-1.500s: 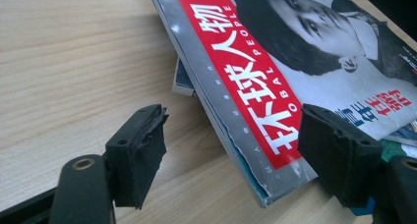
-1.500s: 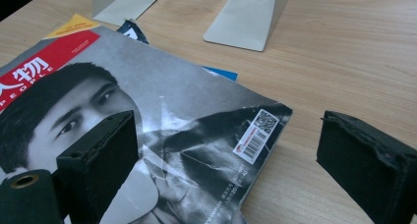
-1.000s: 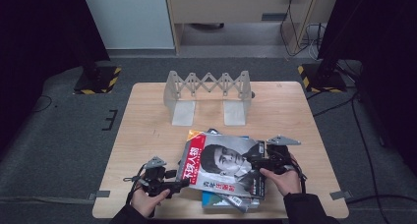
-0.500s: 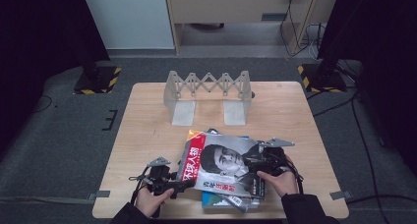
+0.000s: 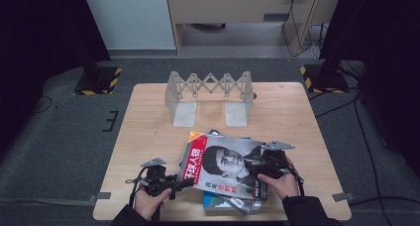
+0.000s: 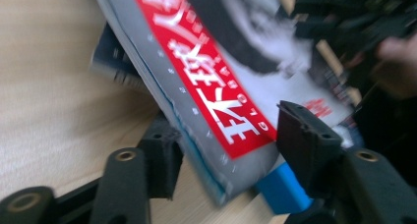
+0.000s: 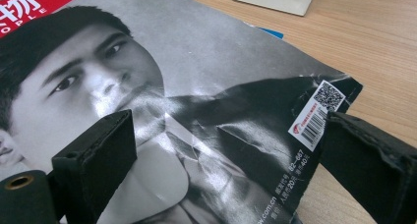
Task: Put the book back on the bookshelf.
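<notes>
A magazine with a red title strip and a black-and-white portrait tops a small stack near the table's front edge. My left gripper is at its lower left corner. In the left gripper view that corner lies between the open jaws of the left gripper, one jaw below the spine and one over the cover. My right gripper hovers over the cover's right side. In the right gripper view the right gripper is wide open above the cover, near the barcode corner.
A blue book and other magazines lie under the top one. A grey folding rack stands at the back of the wooden table. Bare wood lies to the left and right of the stack.
My left gripper has slid a little to the right, onto the magazine's lower left corner. The right gripper and the stack have hardly moved.
</notes>
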`<state>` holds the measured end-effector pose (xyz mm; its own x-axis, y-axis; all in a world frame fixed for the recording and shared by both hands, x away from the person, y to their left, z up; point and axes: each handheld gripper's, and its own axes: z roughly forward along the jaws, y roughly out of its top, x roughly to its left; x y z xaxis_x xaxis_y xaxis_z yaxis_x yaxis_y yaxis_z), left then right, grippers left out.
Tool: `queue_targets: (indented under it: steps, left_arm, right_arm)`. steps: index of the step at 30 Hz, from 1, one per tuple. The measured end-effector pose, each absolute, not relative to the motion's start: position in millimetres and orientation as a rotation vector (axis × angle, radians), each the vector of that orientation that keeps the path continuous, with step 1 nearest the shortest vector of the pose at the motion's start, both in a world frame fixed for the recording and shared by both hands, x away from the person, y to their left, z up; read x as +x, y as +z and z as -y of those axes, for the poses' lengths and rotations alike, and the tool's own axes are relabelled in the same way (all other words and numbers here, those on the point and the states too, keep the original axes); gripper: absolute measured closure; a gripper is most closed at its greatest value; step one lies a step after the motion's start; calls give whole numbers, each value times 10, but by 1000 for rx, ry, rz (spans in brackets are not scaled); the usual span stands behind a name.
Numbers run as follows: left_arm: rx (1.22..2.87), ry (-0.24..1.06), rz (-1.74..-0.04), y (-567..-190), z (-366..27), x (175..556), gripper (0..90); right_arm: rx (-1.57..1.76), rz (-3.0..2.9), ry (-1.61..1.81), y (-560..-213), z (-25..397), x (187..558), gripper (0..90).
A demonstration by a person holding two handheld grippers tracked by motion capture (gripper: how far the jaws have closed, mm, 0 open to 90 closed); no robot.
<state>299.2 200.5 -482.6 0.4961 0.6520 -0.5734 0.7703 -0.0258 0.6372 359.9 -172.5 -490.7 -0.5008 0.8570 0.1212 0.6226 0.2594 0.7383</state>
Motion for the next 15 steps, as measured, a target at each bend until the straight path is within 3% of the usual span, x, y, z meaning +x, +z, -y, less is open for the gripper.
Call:
queue_targets:
  steps: [4,15]
  left_arm:
    - [1704,-120,-1181,-4748,-1980,2985,498]
    - [1729,-198,-1216,-4792,-1853,3207,567]
  right_arm:
    - [1354,-2228,1093,-4914,1717,3598,72]
    - [1343,-2225,1102,-4921,1706,3595,72]
